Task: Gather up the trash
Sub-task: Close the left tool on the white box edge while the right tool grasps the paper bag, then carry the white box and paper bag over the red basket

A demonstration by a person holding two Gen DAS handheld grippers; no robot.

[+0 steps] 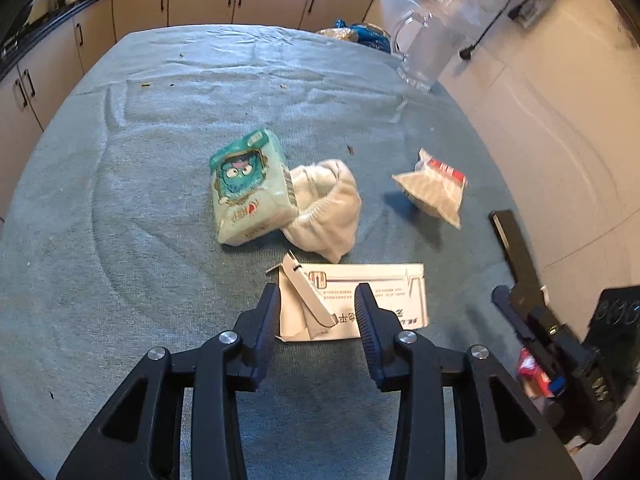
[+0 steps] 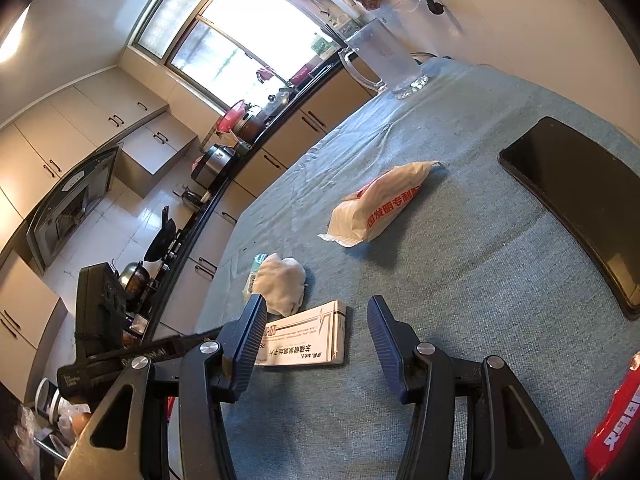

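A flattened white medicine box (image 1: 372, 300) with an opened flap lies on the blue-grey tablecloth (image 1: 120, 240). My left gripper (image 1: 318, 300) is open, its fingertips astride the box's left part, low over it. Behind it lie a green tissue pack (image 1: 246, 188), a white crumpled cloth (image 1: 324, 212) and a white-and-red wrapper (image 1: 436, 188). My right gripper (image 2: 316, 316) is open and empty above the cloth, right of the box (image 2: 308, 340). The right wrist view also shows the white cloth (image 2: 282, 282) and the wrapper (image 2: 378, 208).
A glass pitcher (image 1: 424, 52) stands at the table's far right corner. A black phone (image 2: 580, 200) lies on the table's right side. A red packet (image 2: 618, 420) sits at the near right. Kitchen cabinets (image 1: 200, 0) run behind the table.
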